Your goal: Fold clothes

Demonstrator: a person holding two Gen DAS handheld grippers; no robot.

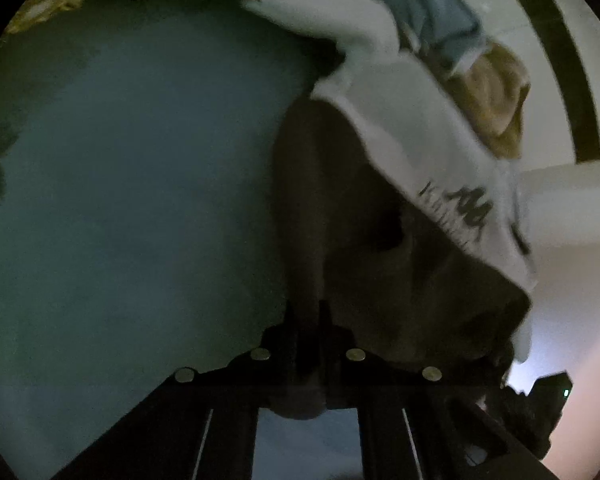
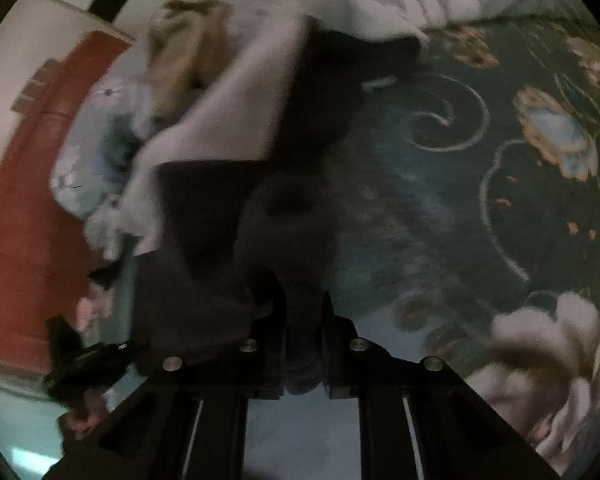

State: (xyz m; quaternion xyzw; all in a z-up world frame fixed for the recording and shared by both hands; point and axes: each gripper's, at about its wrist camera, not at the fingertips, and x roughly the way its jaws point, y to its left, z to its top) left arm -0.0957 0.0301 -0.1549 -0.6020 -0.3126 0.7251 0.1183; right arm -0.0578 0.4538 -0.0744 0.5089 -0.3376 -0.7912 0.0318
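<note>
Both claws clamped on the dark garment (image 1: 380, 240): left claw (image 1: 308, 320) pinches one edge, right claw (image 2: 304, 312) another, cloth bunched between the jaws. It hangs over a teal floral bedspread (image 2: 480, 200). Beside it, a pile: white printed top (image 1: 420, 140), light blue piece (image 1: 432, 8), tan piece (image 1: 492, 100). Frames are dim and blurred.

We see a dark teal floral bedspread (image 2: 480, 184) w/ pale blooms. We note a red panel (image 2: 24, 216) at left, beside it.
</note>
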